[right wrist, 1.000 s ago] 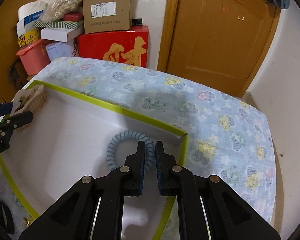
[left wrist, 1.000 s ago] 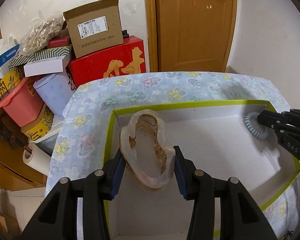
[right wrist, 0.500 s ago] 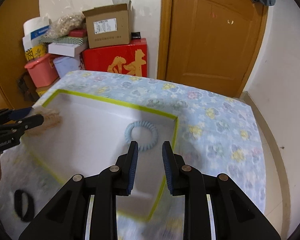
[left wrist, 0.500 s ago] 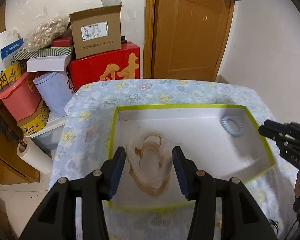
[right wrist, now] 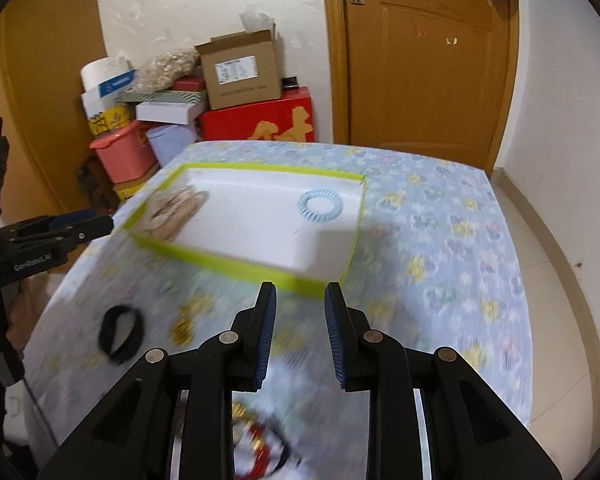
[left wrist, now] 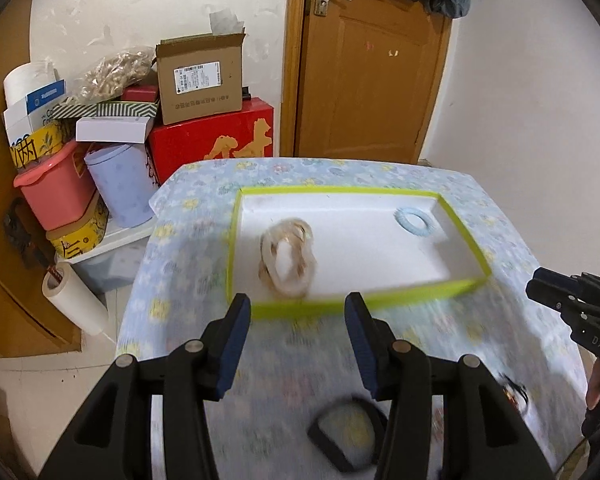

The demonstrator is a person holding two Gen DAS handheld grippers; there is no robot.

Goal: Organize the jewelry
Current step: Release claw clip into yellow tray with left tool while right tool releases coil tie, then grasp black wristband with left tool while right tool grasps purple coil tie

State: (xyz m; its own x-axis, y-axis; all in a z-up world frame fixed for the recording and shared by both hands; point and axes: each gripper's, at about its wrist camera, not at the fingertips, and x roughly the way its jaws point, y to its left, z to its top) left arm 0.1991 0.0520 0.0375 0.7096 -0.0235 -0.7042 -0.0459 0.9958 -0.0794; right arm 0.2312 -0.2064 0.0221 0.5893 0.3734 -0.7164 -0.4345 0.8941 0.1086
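Observation:
A white box with a green rim (left wrist: 364, 307) (right wrist: 244, 270) sits on the flowered table. In it lie a beige scrunchie (left wrist: 287, 255) (right wrist: 172, 211) at the left and a light blue coil hair tie (left wrist: 413, 221) (right wrist: 320, 205) at the far right. My left gripper (left wrist: 296, 312) is open and empty, held above the table short of the box. My right gripper (right wrist: 300, 300) is open and empty, also short of the box. A black band (left wrist: 346, 434) (right wrist: 122, 334), a gold piece (right wrist: 184, 330) and a red-and-dark item (right wrist: 260, 446) (left wrist: 514, 394) lie on the cloth near me.
The table is covered with a blue flowered cloth (right wrist: 440, 240). Stacked boxes, a red box (left wrist: 212, 140), a pink bin (left wrist: 56, 192) and a paper roll (left wrist: 74, 300) stand left of the table. A wooden door (left wrist: 372, 64) is behind.
Both grippers let go, the scrunchie and the blue hair tie now lying in the box. Both grippers opened and pulled back and up, away from the box.

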